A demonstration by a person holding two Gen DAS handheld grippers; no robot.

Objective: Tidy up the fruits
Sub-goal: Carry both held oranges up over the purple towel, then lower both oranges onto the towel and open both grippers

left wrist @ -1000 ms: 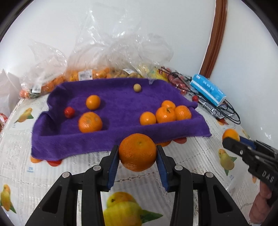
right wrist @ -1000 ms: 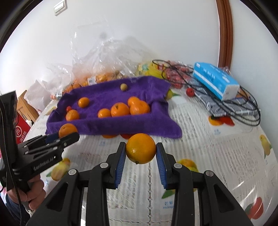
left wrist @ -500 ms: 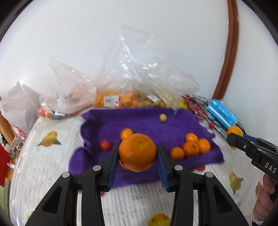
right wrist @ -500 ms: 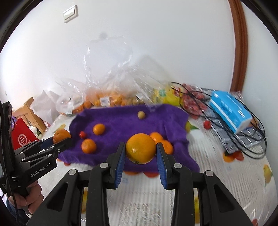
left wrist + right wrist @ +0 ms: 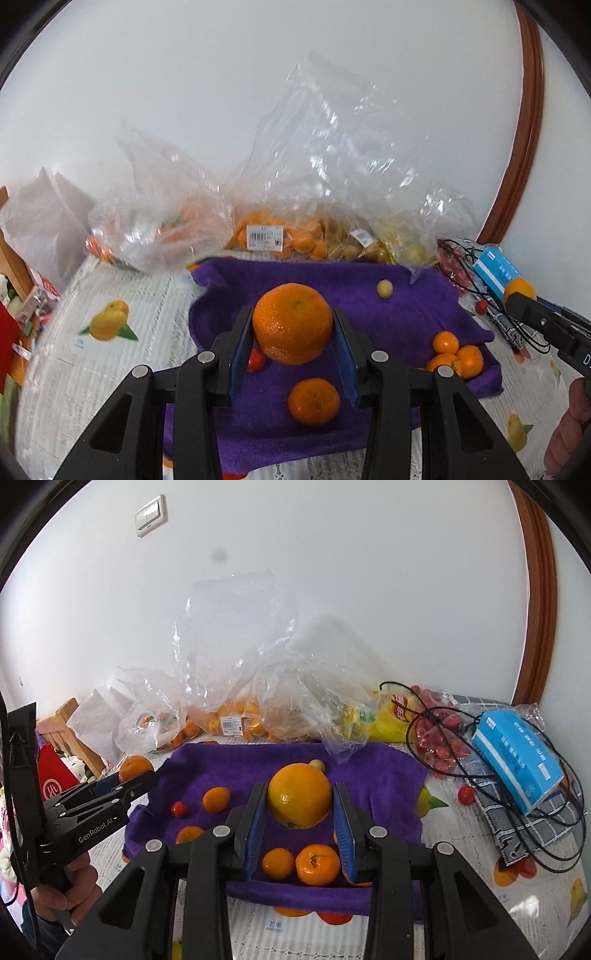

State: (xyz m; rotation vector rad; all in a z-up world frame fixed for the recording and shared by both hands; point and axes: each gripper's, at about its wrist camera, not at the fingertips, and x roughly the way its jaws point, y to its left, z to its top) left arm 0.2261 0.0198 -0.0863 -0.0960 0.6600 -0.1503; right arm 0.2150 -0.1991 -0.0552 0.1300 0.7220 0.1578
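Left gripper (image 5: pixel 293 328) clamps a dimpled orange (image 5: pixel 293 322); right gripper (image 5: pixel 300 806) clamps a smoother orange (image 5: pixel 299 794), purple towel (image 5: pixel 373 775) beneath both.

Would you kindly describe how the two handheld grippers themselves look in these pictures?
Both are matte black plastic with angular linkage arms and silver rivets. Each finger carries a blue ribbed pad. The left gripper bears white "GenRobot.AI" lettering on its side and a thin black cable behind it. The right gripper shows partial white letters.
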